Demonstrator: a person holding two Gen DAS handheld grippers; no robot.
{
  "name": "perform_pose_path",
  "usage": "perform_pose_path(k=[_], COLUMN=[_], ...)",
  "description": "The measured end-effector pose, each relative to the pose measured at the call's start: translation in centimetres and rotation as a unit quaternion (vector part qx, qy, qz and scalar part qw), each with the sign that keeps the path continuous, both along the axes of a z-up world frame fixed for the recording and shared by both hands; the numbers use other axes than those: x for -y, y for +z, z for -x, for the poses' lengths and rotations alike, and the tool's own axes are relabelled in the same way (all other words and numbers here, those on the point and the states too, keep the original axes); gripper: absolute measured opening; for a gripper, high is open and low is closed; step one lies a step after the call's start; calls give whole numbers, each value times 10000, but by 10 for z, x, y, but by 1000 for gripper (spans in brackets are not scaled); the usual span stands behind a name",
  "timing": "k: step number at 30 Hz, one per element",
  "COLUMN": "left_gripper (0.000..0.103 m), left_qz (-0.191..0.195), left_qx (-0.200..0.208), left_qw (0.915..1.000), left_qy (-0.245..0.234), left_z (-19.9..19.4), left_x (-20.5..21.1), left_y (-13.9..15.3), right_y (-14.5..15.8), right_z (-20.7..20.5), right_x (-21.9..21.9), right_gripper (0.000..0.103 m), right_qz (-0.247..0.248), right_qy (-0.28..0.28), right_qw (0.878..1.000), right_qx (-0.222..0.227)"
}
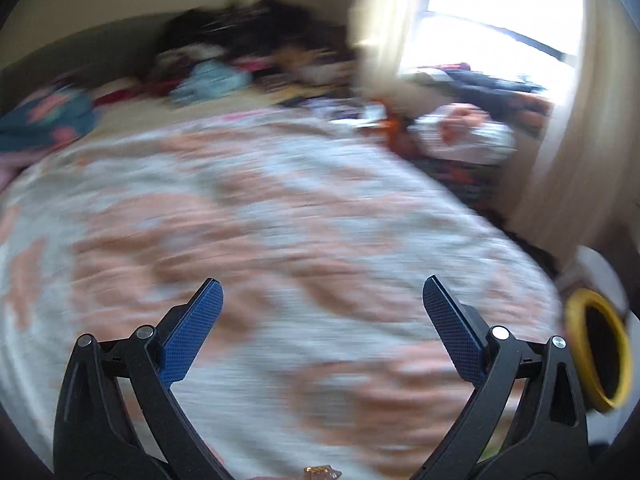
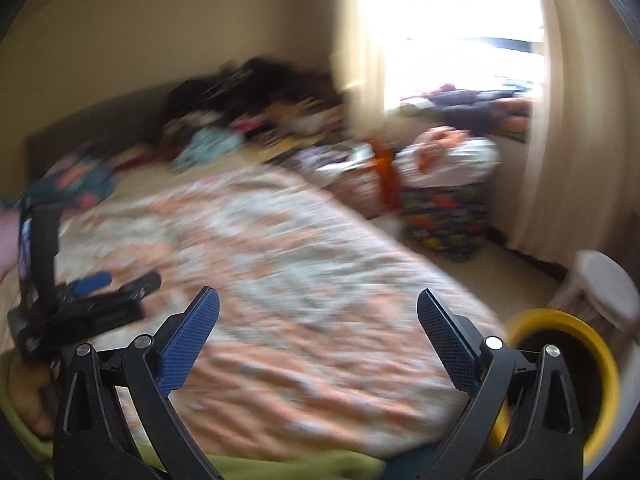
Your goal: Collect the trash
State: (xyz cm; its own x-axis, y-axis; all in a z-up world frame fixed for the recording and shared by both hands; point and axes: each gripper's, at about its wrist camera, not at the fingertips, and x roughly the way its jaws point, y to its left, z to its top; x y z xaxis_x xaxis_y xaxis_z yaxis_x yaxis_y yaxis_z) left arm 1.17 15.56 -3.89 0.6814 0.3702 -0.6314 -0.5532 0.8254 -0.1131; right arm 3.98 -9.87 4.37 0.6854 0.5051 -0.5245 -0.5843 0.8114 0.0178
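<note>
Both views are blurred by motion. My left gripper [image 1: 322,292] hangs open over a bed with a white and orange patterned blanket [image 1: 260,220], nothing between its blue pads. A small brown wrapper-like scrap [image 1: 320,471] shows at the bottom edge below it. My right gripper [image 2: 318,302] is open too, above the same blanket [image 2: 300,260]. The left gripper [image 2: 116,282] appears at the left of the right wrist view, held by a hand. A yellow-rimmed bin [image 2: 568,372] stands beside the bed at lower right, also seen as the yellow-rimmed bin [image 1: 598,352] in the left wrist view.
A heap of clothes [image 1: 248,52] lies at the head of the bed. A patterned laundry basket [image 2: 444,216] full of clothes stands by the curtained window [image 2: 460,20]. A white stool [image 2: 600,288] sits behind the bin. Green fabric [image 2: 248,466] shows at the bottom.
</note>
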Motion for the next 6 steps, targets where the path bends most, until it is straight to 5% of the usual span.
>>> perform_pose_path(k=[3,6], left_gripper=[92,92], left_qz=[3,-34], left_qx=[-591,-1182], left_qw=[9905,9675], left_qy=[1241,2236], left_z=[36,70], left_x=[-88,-156], left_y=[-22,-45], right_y=[-25,-67], right_z=[-9,-4], right_x=[-111,-218], right_gripper=[96,96], right_qz=[516,1012], right_qy=[1214,2147], right_qw=[9877,9594], right_qx=[-836,-1521])
